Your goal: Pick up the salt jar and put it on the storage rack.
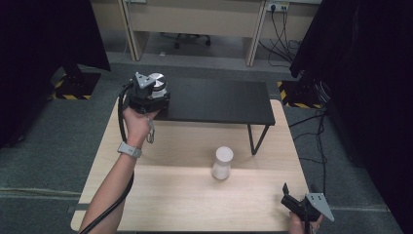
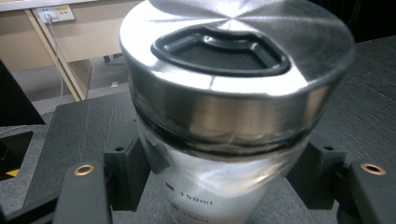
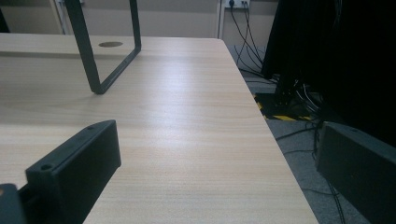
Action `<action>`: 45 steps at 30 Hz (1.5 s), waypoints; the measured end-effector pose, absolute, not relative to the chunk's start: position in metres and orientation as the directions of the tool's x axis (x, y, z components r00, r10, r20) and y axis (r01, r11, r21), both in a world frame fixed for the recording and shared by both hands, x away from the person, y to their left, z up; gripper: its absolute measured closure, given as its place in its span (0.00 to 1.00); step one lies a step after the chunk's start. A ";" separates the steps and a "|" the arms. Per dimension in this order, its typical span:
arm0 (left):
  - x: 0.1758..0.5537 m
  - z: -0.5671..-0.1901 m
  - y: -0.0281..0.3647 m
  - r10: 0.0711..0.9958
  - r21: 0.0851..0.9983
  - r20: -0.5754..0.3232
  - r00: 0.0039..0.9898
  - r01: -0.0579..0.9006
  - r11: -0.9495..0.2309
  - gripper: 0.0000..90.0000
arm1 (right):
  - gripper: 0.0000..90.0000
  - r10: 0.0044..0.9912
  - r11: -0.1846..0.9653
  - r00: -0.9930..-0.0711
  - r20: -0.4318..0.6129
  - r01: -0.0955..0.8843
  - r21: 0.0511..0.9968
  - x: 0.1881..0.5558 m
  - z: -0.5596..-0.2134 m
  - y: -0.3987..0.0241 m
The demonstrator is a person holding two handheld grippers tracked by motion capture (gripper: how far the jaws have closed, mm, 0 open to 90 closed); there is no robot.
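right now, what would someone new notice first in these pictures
The left claw is shut on a jar with a shiny metal lid, held at the left end of the black shelf. A white bottle stands alone in the middle of the table. The right claw is open and holds nothing, low at the table's near right corner.

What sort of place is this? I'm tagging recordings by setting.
Probably a lab or office set up for recording: a wooden table with a black shelf between black curtains, desks and a wall socket behind, hazard-striped stand bases.
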State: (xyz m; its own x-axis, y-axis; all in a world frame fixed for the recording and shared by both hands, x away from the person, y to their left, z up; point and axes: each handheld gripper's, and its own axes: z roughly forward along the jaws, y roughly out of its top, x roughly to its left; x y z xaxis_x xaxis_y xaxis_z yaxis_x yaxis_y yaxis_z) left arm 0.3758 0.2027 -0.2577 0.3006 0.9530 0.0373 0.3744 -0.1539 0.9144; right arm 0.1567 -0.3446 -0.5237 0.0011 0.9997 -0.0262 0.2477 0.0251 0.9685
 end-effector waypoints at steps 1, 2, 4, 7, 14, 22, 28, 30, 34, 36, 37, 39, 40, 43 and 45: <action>0.378 -0.258 0.203 0.953 0.913 0.037 0.301 0.377 -0.155 0.34 | 0.00 1.000 0.025 0.002 -0.026 0.248 0.969 0.157 -0.524 -0.344; 0.380 -0.258 0.202 0.954 0.912 0.035 0.299 0.380 -0.153 0.34 | 0.00 1.000 0.027 0.002 -0.028 0.247 0.969 0.157 -0.524 -0.344; 0.383 -0.258 0.202 0.954 0.912 0.032 0.297 0.383 -0.150 0.34 | 0.00 1.000 0.025 0.004 -0.027 0.251 0.968 0.157 -0.523 -0.344; 0.386 -0.258 0.204 0.953 0.915 0.029 0.300 0.377 -0.146 0.34 | 0.00 1.000 0.024 0.006 -0.026 0.250 0.968 0.157 -0.523 -0.344; 0.388 -0.258 0.202 0.953 0.908 0.029 0.301 0.390 -0.151 0.34 | 0.00 1.000 0.022 0.009 -0.025 0.249 0.968 0.157 -0.524 -0.343; 0.392 -0.259 0.204 0.949 0.905 0.039 0.313 0.391 -0.167 0.34 | 0.00 1.000 0.021 0.004 -0.022 0.252 0.968 0.157 -0.523 -0.344; 0.396 -0.255 0.204 0.952 0.896 0.017 0.307 0.417 -0.151 0.34 | 0.00 1.000 0.016 0.006 -0.018 0.244 0.970 0.156 -0.524 -0.345; 0.396 -0.257 0.207 0.952 0.898 0.004 0.306 0.417 -0.138 0.34 | 0.00 1.000 0.015 0.005 -0.016 0.243 0.970 0.156 -0.524 -0.345; 0.396 -0.256 0.205 0.953 0.896 0.006 0.303 0.421 -0.139 0.34 | 0.00 1.000 0.015 0.003 -0.016 0.241 0.970 0.156 -0.524 -0.345; 0.397 -0.255 0.205 0.953 0.894 0.007 0.302 0.424 -0.141 0.34 | 0.00 1.000 0.016 0.002 -0.017 0.239 0.971 0.155 -0.525 -0.345; 0.397 -0.254 0.205 0.953 0.894 0.007 0.303 0.425 -0.141 0.34 | 0.00 1.000 0.016 0.002 -0.017 0.239 0.971 0.155 -0.525 -0.345; 0.397 -0.255 0.206 0.952 0.895 0.008 0.306 0.423 -0.143 0.34 | 0.00 1.000 0.013 0.005 -0.014 0.240 0.971 0.155 -0.525 -0.345; 0.397 -0.255 0.206 0.952 0.895 0.008 0.306 0.423 -0.143 0.34 | 0.00 1.000 0.013 0.005 -0.014 0.240 0.971 0.155 -0.525 -0.345; 0.397 -0.256 0.206 0.951 0.897 0.009 0.308 0.419 -0.144 0.34 | 0.00 1.000 0.018 0.003 -0.019 0.242 0.970 0.156 -0.524 -0.345; 0.396 -0.258 0.207 0.950 0.901 0.013 0.311 0.409 -0.146 0.34 | 0.00 1.000 0.017 0.004 -0.018 0.240 0.971 0.156 -0.525 -0.345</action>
